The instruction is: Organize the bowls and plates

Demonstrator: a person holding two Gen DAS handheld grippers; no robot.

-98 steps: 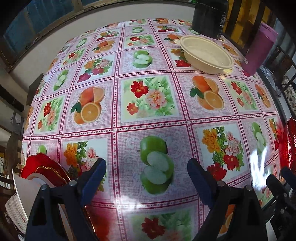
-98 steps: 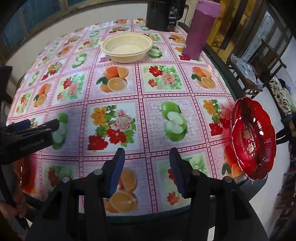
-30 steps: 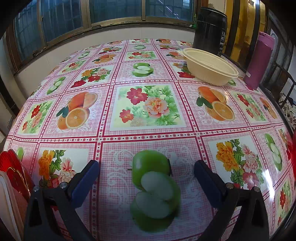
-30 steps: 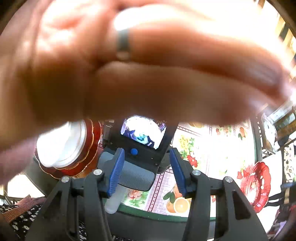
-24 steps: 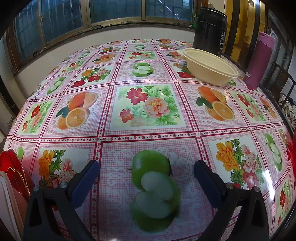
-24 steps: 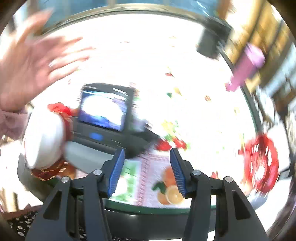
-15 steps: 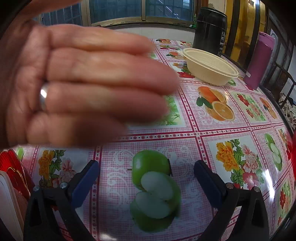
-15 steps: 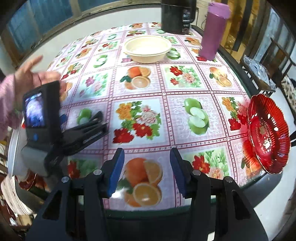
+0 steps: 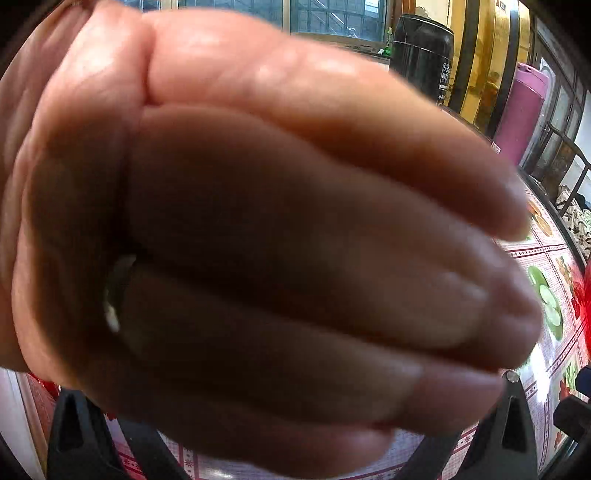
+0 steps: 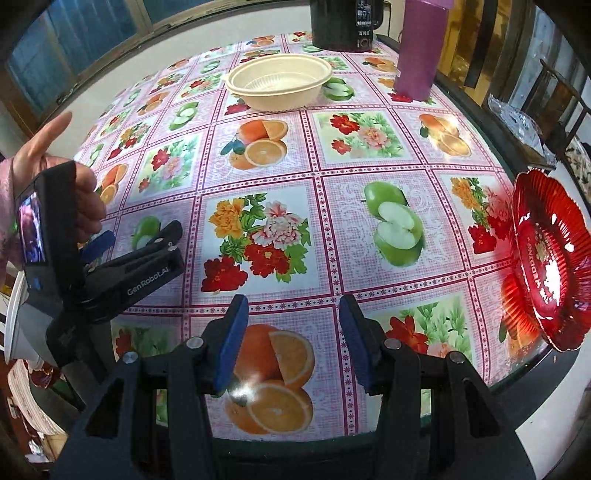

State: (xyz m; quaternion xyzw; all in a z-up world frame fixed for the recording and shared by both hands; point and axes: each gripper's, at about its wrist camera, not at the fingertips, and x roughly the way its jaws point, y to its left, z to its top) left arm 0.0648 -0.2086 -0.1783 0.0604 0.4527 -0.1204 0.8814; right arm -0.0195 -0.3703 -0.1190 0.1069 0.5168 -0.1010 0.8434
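Observation:
A person's hand (image 9: 258, 221) fills almost the whole left wrist view; only the black bases of that gripper's fingers (image 9: 513, 417) show below it. In the right wrist view the left gripper (image 10: 140, 236) lies low over the table's left side, jaws apart and empty, with the hand (image 10: 55, 158) held up before its camera. My right gripper (image 10: 293, 314) is open with nothing in it, above the printed orange at the table's near edge. A cream bowl (image 10: 279, 81) sits at the far side. A red scalloped plate (image 10: 546, 266) stands tilted at the right edge. White and red plates (image 10: 14, 325) are stacked off the left edge.
A fruit-and-flower cloth covers the round table (image 10: 332, 184). A black pot (image 10: 343, 22) and a purple tumbler (image 10: 421, 48) stand at the back right. Dark chairs (image 10: 554, 110) crowd the right side, and windows run behind the table.
The hand has closed in on the left camera and now covers nearly all of its view. The right view swung off the hand and left gripper and settled on the table.

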